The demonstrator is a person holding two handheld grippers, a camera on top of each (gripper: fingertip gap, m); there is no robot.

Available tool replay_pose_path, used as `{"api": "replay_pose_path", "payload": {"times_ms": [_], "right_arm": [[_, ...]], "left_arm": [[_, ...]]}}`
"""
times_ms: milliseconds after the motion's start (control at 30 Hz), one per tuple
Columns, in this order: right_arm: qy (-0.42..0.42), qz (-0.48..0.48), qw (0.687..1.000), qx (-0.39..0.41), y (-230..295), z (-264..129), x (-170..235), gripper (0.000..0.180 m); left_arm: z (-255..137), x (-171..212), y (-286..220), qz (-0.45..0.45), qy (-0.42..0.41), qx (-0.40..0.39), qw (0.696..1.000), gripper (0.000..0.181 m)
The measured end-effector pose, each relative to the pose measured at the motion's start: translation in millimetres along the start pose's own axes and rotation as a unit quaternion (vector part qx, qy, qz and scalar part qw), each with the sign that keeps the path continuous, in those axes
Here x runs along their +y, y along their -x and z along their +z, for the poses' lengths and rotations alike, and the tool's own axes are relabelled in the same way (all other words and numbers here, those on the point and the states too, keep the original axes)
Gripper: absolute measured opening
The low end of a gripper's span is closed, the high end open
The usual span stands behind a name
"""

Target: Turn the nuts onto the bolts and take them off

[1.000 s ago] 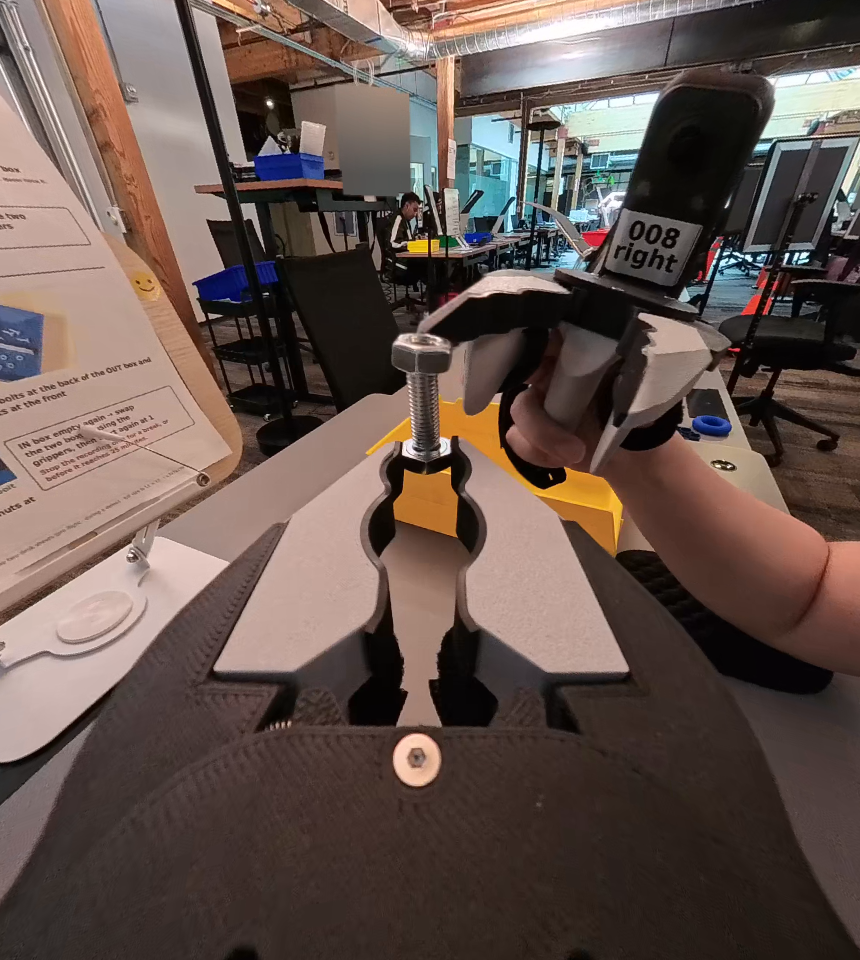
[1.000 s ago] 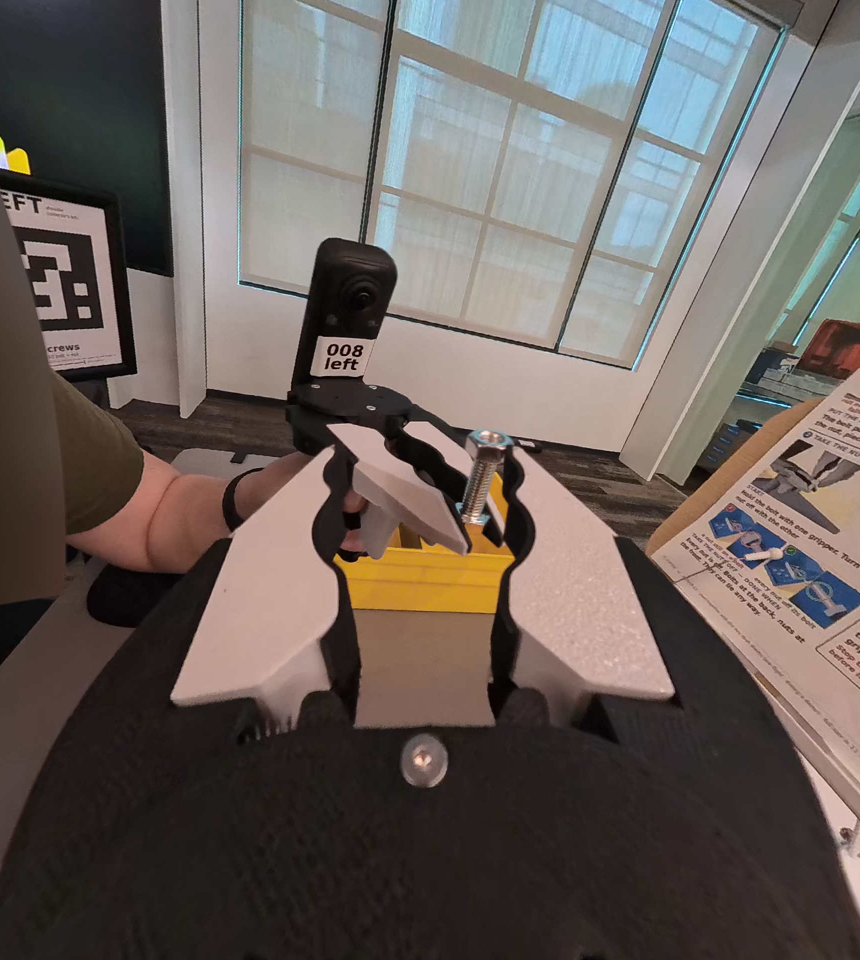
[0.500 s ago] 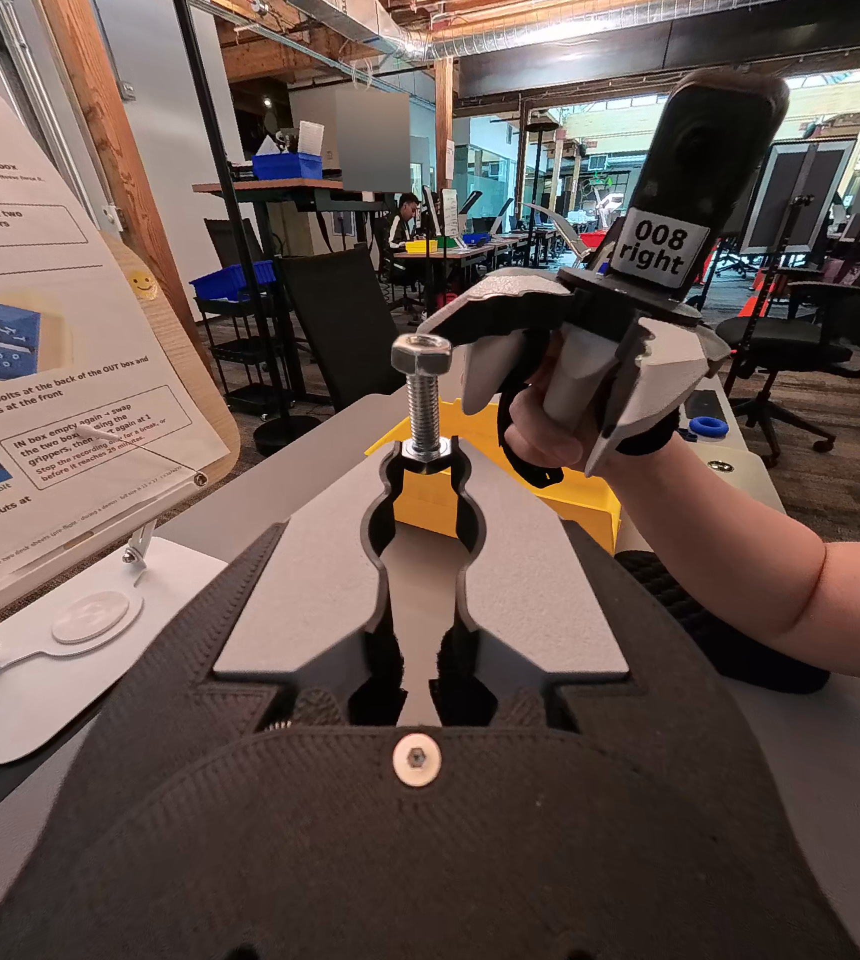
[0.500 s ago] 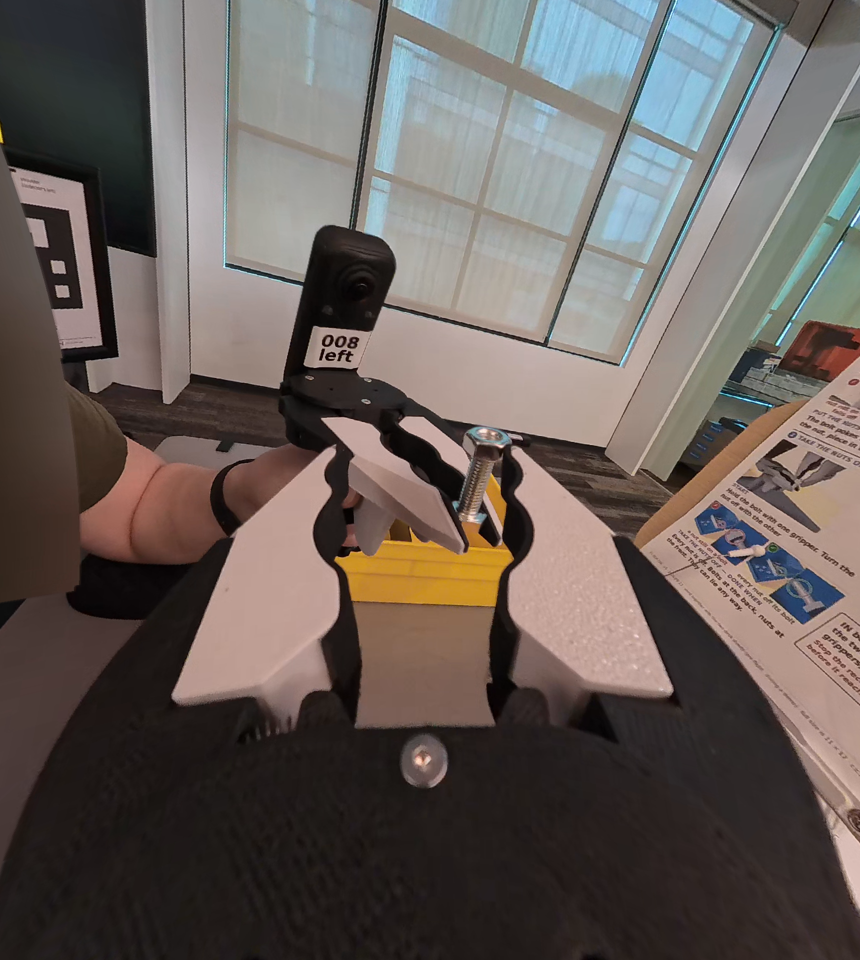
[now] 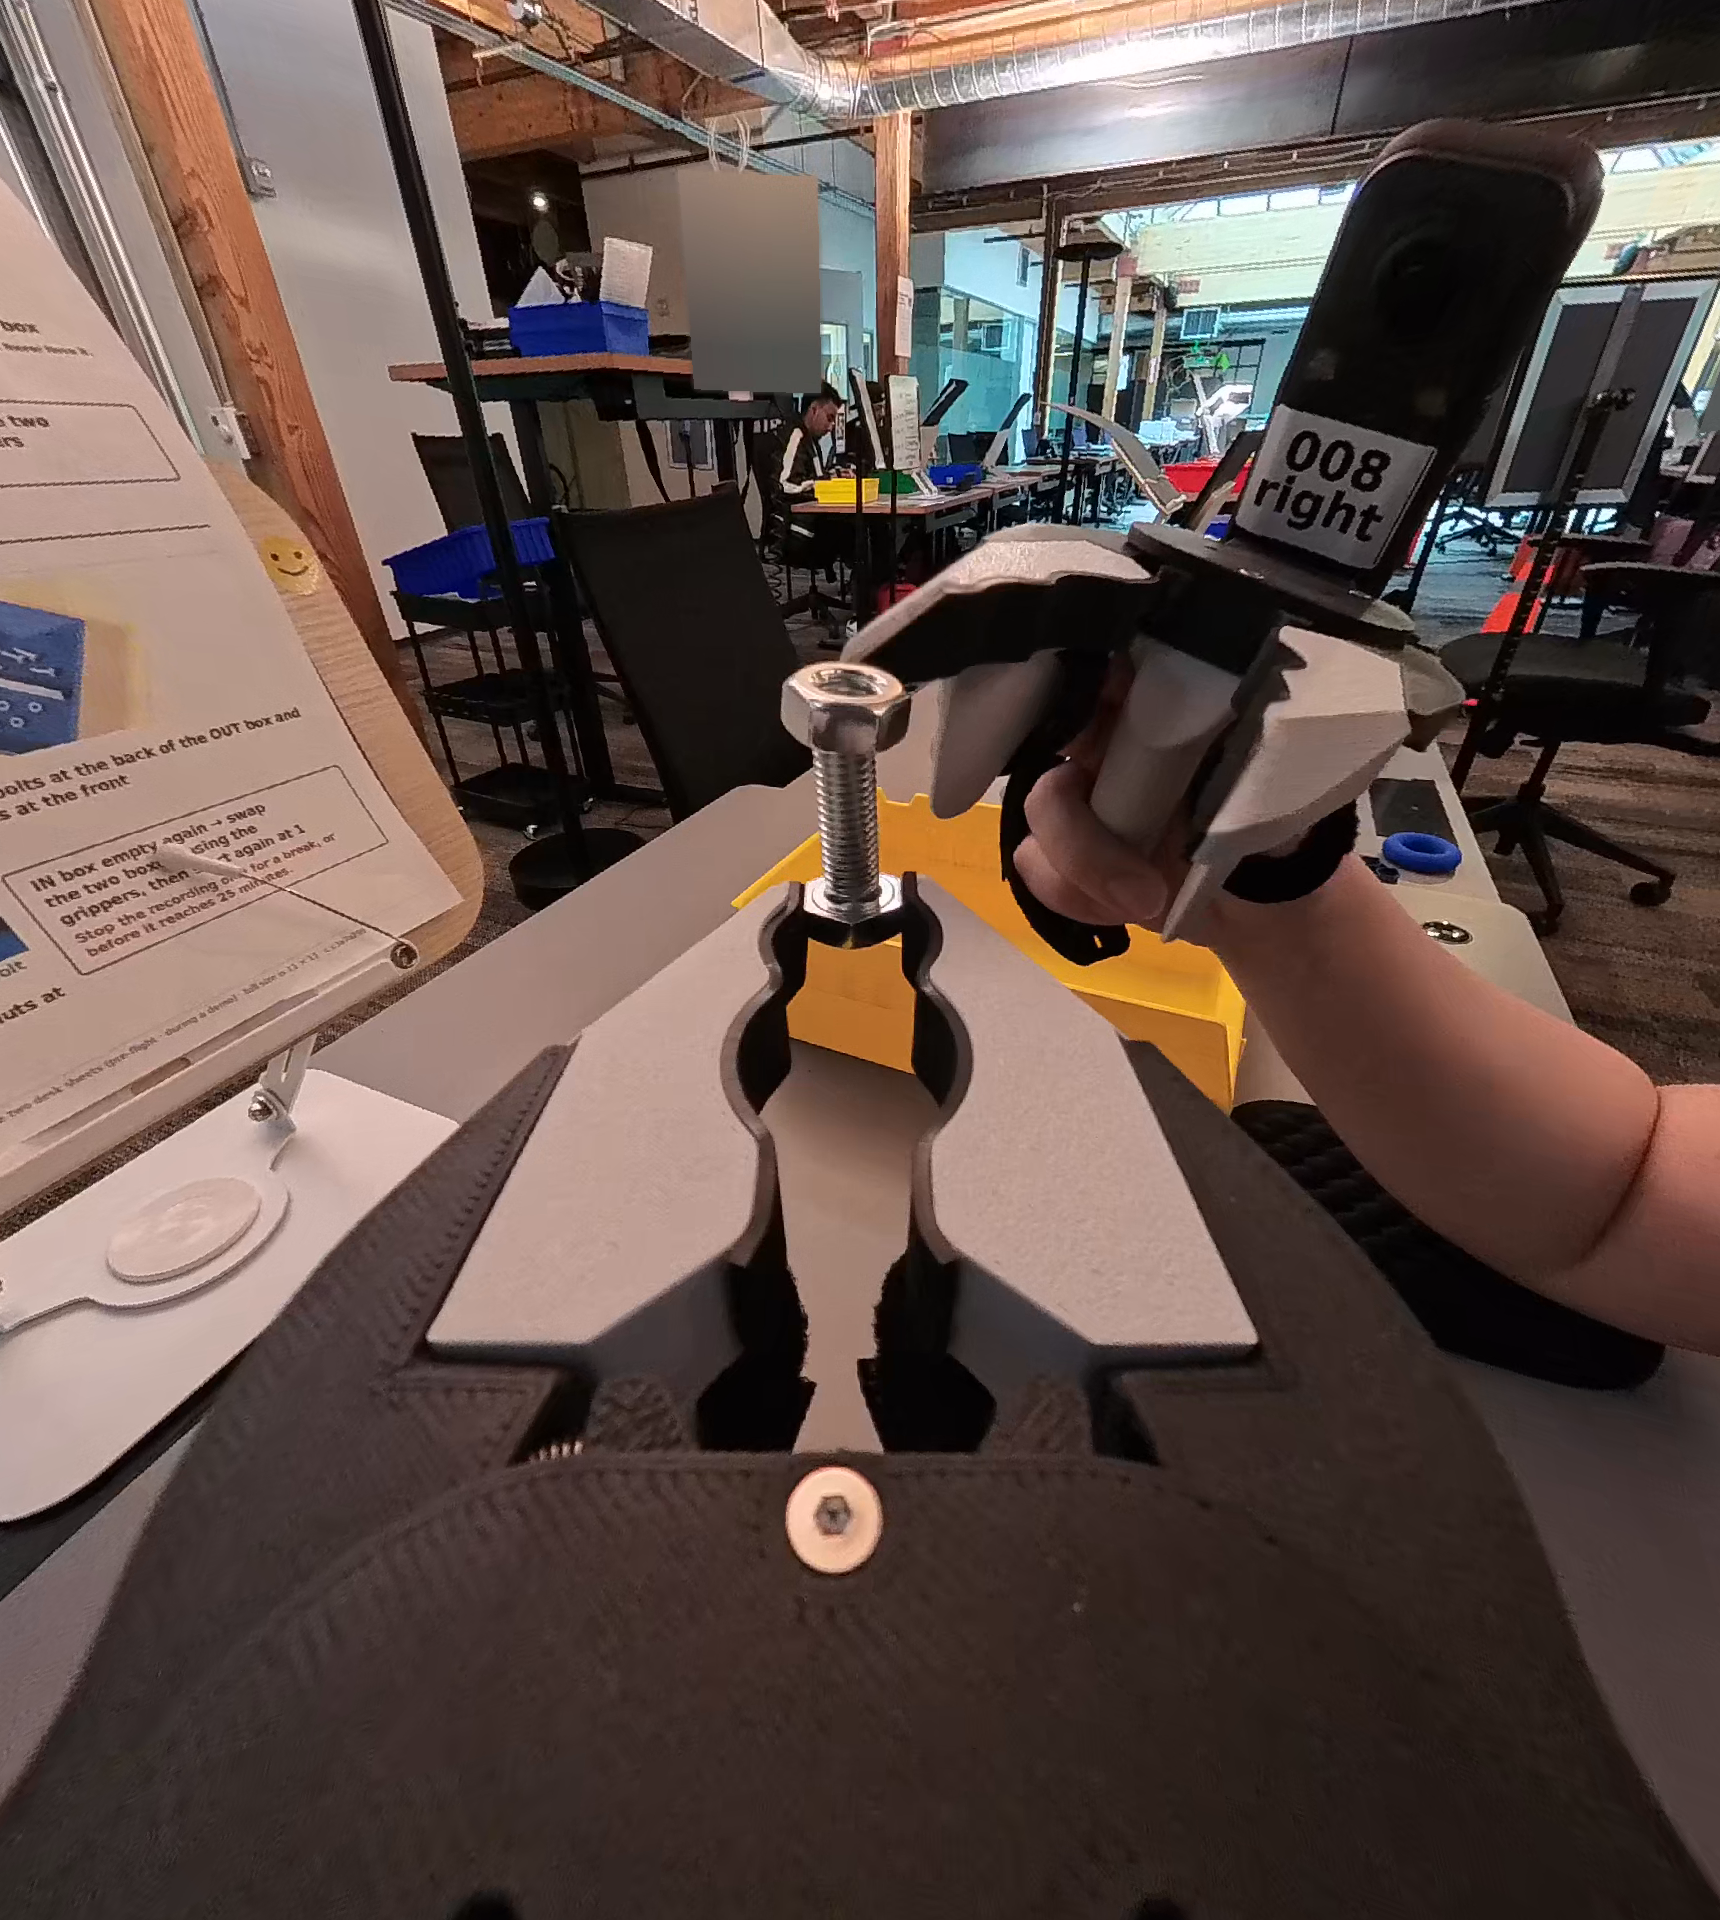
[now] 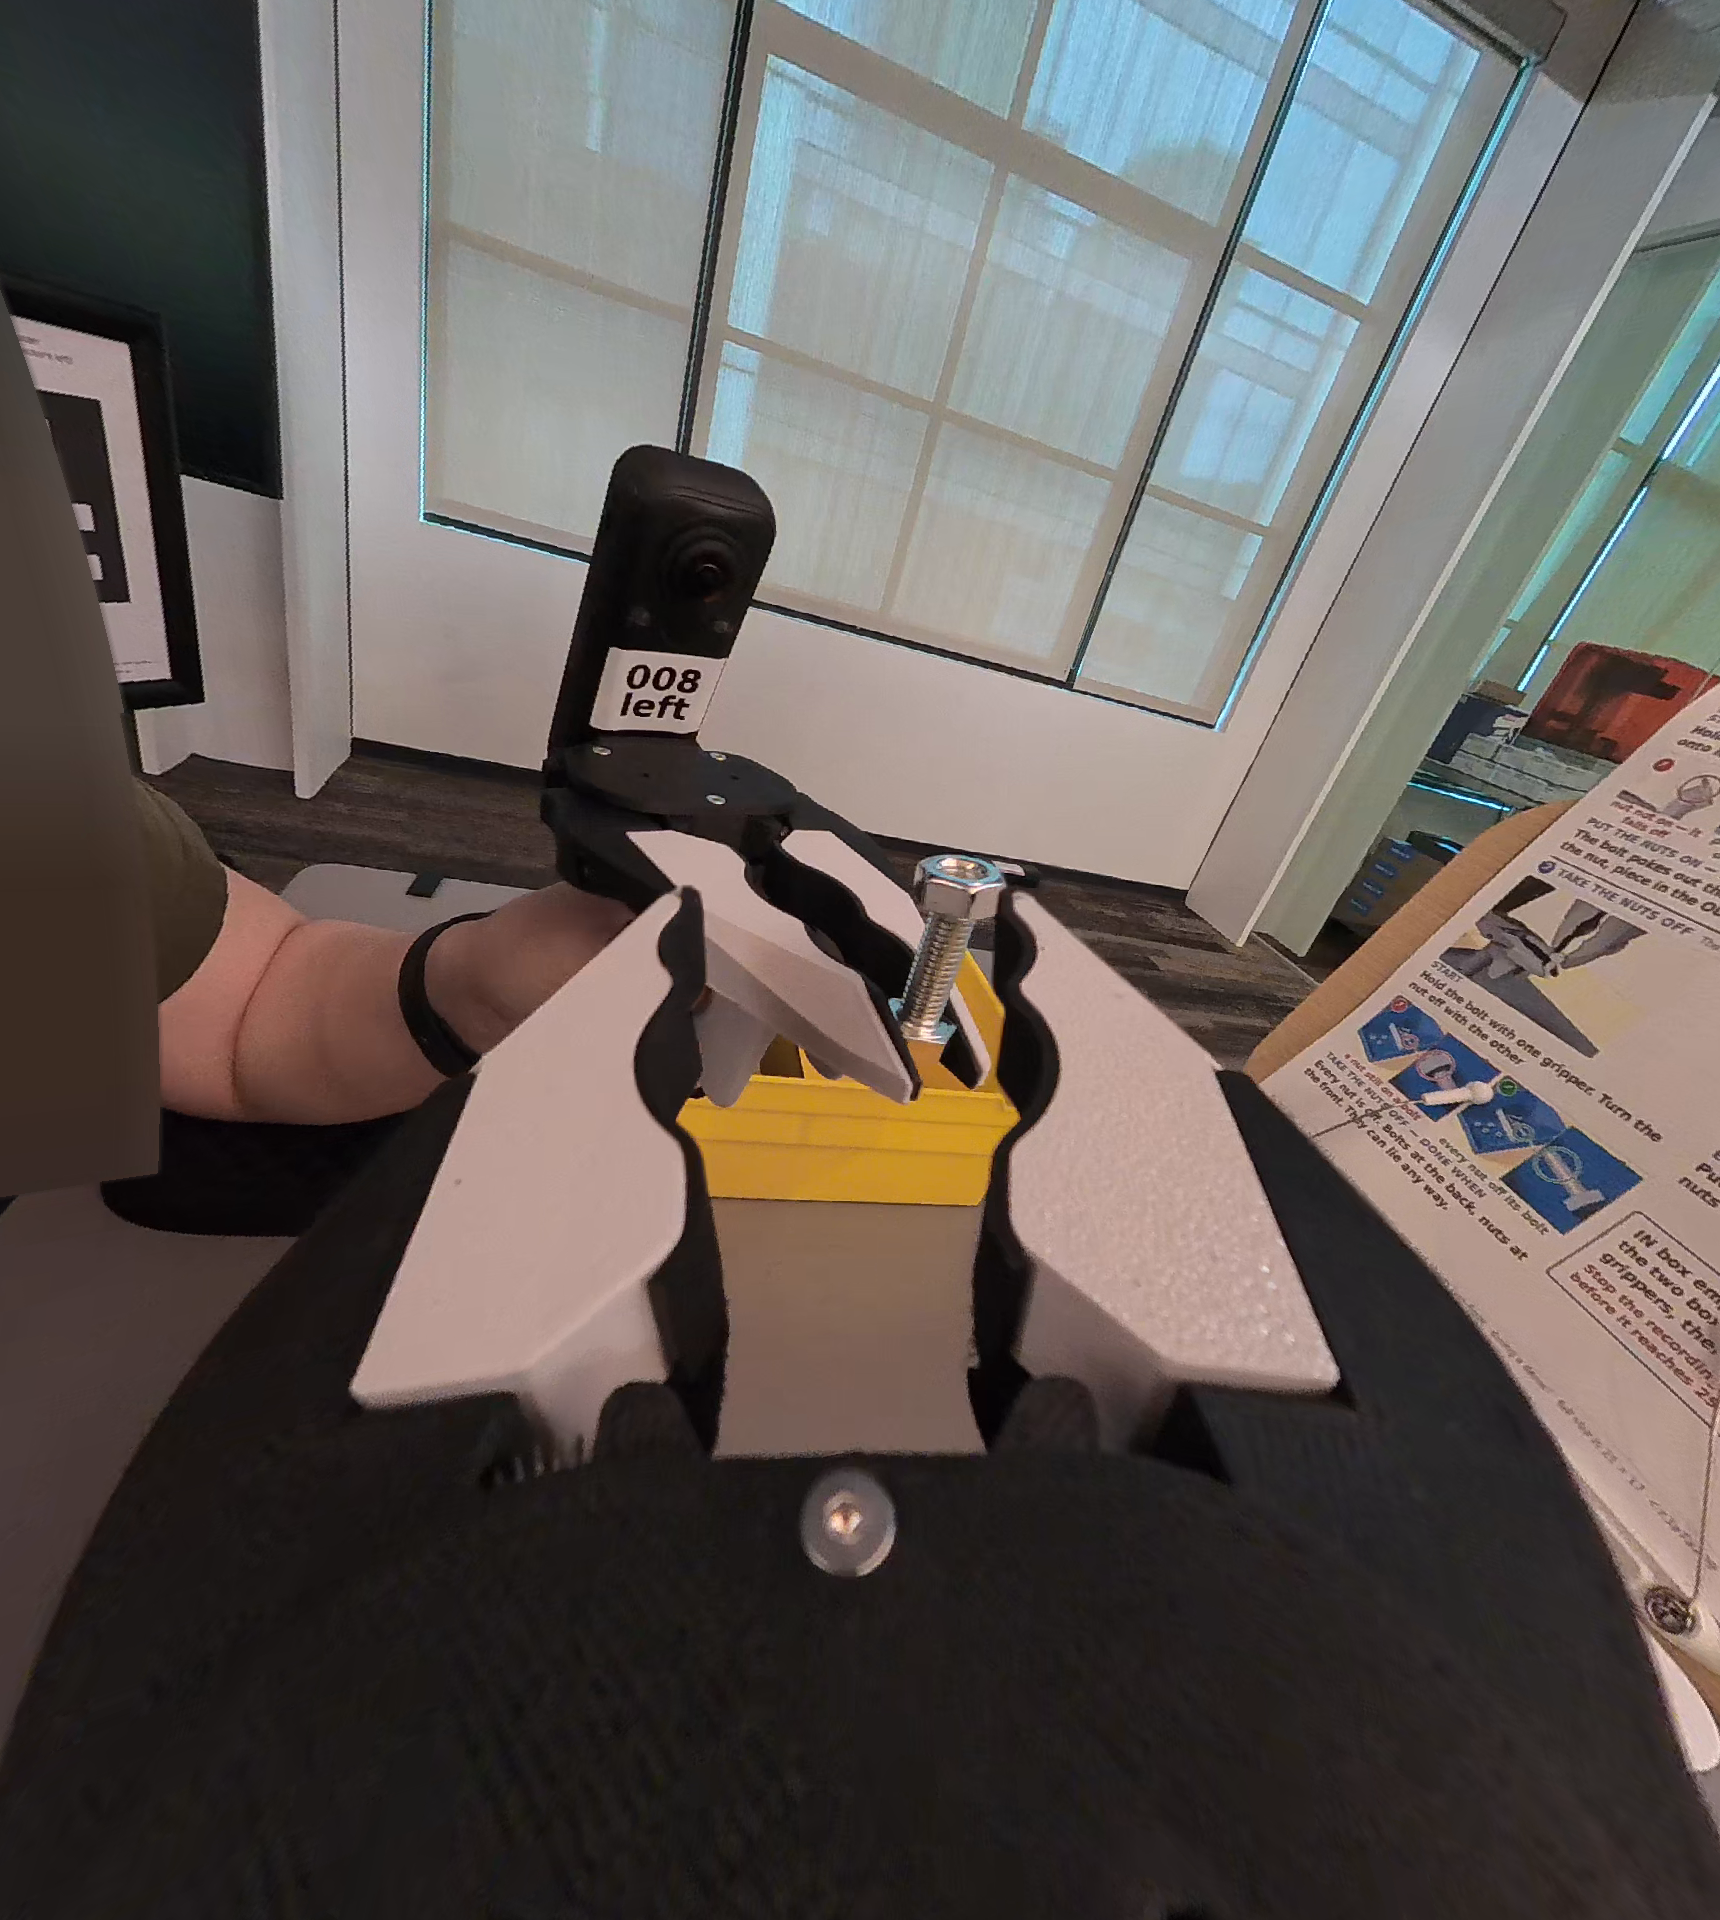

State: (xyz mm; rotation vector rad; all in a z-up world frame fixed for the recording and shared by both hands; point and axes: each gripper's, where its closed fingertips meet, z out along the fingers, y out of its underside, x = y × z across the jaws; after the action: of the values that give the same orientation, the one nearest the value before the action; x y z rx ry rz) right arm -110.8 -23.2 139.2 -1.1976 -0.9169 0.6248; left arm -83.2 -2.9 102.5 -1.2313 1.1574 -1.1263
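Observation:
My left gripper (image 5: 851,909) is shut on the hex lower end of a steel bolt (image 5: 848,821) and holds it upright above the grey table (image 5: 565,966). A hex nut (image 5: 845,712) sits at the bolt's top end. My right gripper (image 6: 845,914) is open, with the nut (image 6: 958,888) between its tips, close to the right finger (image 6: 1126,1122). In the left wrist view the right gripper (image 5: 1022,800) is beside the nut, one fingertip (image 5: 877,670) almost on it. The left gripper (image 6: 923,1070) also shows in the right wrist view.
A yellow box (image 5: 1147,997) stands on the table just behind the bolt and shows in the right wrist view (image 6: 845,1143). An instruction sheet on a stand (image 5: 108,727) is at the left. A black pad (image 5: 1438,1247) lies under the person's forearm. A blue ring (image 5: 1420,854) lies farther back. Left tips to right tips: about 5 centimeters.
The right gripper has swung a little around the nut, still open; its view has turned to the right. The left gripper and the bolt have stayed put.

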Motion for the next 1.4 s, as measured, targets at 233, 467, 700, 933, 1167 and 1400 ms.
{"api": "replay_pose_path", "payload": {"times_ms": [233,467,700,933,1167,1400], "right_arm": [[0.004,-0.001,1.000,-0.008,4,2,1,0.054],[0.008,-0.010,1.000,-0.007,5,0,0,0.049],[0.018,-0.005,1.000,0.011,-6,-3,4,0.049],[0.068,0.029,0.997,0.012,-17,-9,28,0.045],[0.115,0.085,0.975,0.168,-81,-22,74,0.041],[0.208,0.082,0.958,0.177,-88,-47,88,0.041]], "left_arm": [[0,0,1,-0.001,0.000,-0.001,1.000,0.016],[-1,-1,1,-0.002,-0.001,0.000,1.000,0.016],[1,4,1,0.003,0.014,0.002,1.000,0.016],[-9,-4,15,0.012,0.008,-0.022,1.000,0.016],[-12,-5,20,0.007,0.011,-0.027,1.000,0.016],[-10,-3,18,0.007,0.015,-0.024,1.000,0.016]]}}
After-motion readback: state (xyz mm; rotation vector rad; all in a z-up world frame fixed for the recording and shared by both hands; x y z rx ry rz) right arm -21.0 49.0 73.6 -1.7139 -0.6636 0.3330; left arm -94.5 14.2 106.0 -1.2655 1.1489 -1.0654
